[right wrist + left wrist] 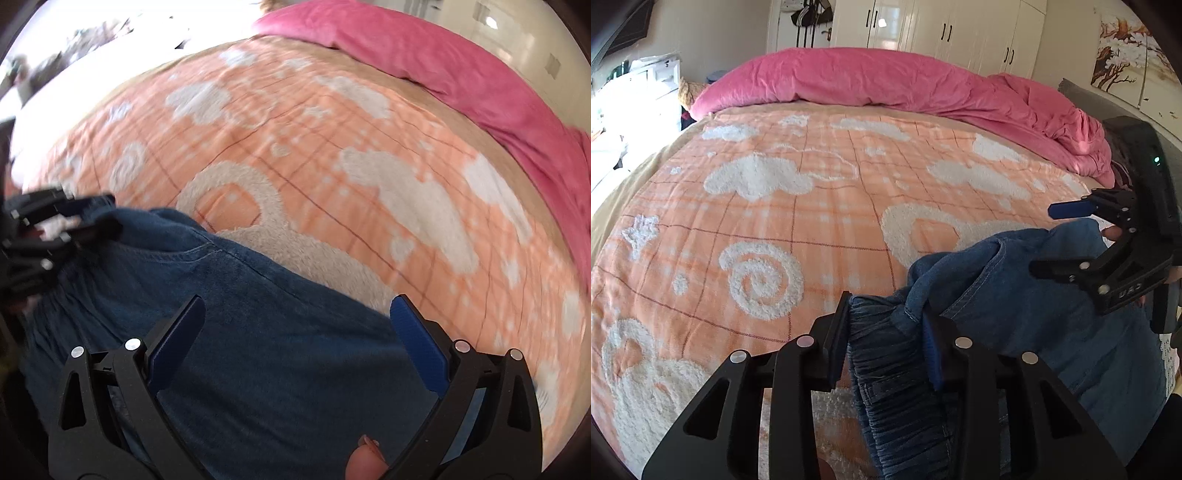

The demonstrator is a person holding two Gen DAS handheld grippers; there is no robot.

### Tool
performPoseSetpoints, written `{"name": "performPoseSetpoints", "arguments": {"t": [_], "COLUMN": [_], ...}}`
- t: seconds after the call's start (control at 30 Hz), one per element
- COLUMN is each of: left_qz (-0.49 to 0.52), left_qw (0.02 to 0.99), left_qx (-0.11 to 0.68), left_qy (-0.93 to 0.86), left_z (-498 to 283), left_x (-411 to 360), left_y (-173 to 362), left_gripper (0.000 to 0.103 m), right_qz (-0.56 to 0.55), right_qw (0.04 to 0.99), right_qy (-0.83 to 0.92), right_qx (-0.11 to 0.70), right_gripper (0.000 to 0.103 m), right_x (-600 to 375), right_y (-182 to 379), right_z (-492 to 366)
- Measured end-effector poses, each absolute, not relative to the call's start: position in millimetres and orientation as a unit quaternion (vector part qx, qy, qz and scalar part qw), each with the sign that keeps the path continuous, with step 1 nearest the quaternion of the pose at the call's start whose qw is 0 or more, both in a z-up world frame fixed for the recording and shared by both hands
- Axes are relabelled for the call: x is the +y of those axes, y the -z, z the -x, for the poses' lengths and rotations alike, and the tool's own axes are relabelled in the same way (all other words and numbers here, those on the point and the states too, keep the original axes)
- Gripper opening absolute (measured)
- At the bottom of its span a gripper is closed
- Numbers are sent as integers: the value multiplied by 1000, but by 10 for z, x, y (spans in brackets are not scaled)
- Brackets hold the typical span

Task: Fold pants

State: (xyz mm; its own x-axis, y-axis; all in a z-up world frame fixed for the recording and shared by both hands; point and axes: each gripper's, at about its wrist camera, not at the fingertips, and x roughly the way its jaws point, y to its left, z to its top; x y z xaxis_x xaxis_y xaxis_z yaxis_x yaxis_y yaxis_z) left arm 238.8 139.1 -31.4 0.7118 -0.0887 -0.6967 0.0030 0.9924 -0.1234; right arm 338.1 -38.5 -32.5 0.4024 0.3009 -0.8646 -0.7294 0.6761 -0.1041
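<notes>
**Left wrist view: waistband pinched, other tool wide over the denim**

Left wrist view shows the left tool clamped on the gathered elastic waistband of the pants, with both pads pressing the bunched denim. That corner is a sensible hold, in my judgement, since the thick band gives a firm purchase and lets the garment be pulled straight from its top edge.

The pants lie on the bed, at its near edge, on an orange blanket with white fleecy shapes. They look rumpled rather than spread, so folding seems barely begun.

The right tool hangs over the denim with its blue pads well apart, nothing between them. It also shows at the right edge of the left view, its pads spread there too. The right view is smeared, so I cannot tell whether its tips touch the cloth. It is probably there to take a second hold further along the cloth, so the two can stretch the cloth flat.

A pink quilt is heaped along the far side, well clear of the work.

No container is in use. Closed wardrobes stand behind, their contents hidden.
</notes>
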Motion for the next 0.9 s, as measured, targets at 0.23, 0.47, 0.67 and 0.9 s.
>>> {"name": "performPoseSetpoints", "arguments": {"t": [0.23,0.47,0.67,0.9], "left_qz": [20,12,-21,-12], "left_qw": [933,948,962,957], "left_qx": [359,317,273,288], "left_qy": [6,0,-7,8], "left_z": [-2291,-2056,-1525,-786], "left_x": [1354,1365,1132,1080], "left_y": [276,104,-154,-128], "left_gripper": [33,35,37,39], "right_qz": [278,185,145,158], "right_qw": [774,832,857,854], "right_qy": [-367,-364,-357,-375], "right_qx": [434,377,342,324], "right_gripper": [15,7,7,7], "right_x": [-110,-515,-784,-890], "right_y": [492,14,-263,-129], "right_z": [-3223,-2709,-1997,-1042]}}
